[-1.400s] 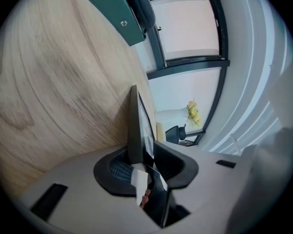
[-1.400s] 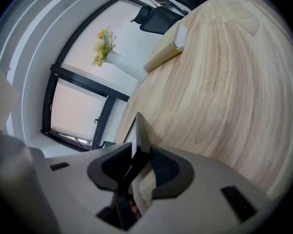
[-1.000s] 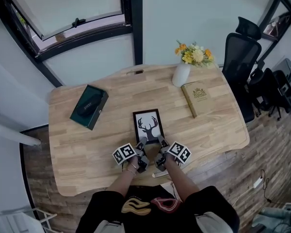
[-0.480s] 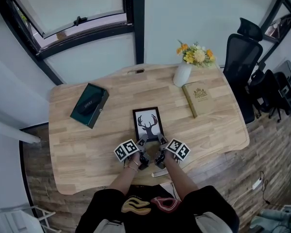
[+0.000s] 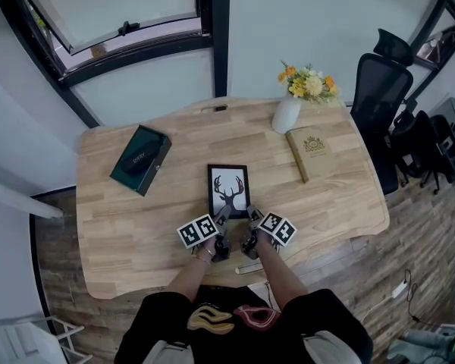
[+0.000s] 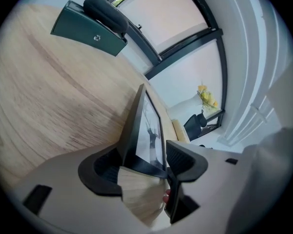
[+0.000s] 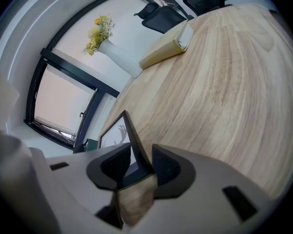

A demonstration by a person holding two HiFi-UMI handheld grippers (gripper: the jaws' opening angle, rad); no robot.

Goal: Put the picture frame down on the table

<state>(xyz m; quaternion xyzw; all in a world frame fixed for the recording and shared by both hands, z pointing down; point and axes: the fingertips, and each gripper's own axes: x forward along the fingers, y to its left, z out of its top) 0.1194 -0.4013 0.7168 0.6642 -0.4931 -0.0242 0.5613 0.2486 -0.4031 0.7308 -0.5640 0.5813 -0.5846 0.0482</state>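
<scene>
The picture frame (image 5: 228,190), black with a deer print, lies on the wooden table (image 5: 136,226) just ahead of me. My left gripper (image 5: 222,220) is at its near left corner and my right gripper (image 5: 250,217) at its near right corner. In the left gripper view the frame (image 6: 149,126) stands between the jaws of the left gripper (image 6: 144,155), which have just been opening; a gap shows at the right pad. In the right gripper view the frame's corner (image 7: 118,130) sits inside the right gripper (image 7: 139,162), whose jaws have opened slightly, the left pad standing off it.
A dark green box (image 5: 139,160) lies at the table's back left. A tan book (image 5: 306,152) and a white vase of flowers (image 5: 287,114) are at the back right. A black office chair (image 5: 379,89) stands beyond the table's right end.
The frame stays in its place on the table. Both grippers stay at its near corners and have hardly moved; the left one has rolled a little.
</scene>
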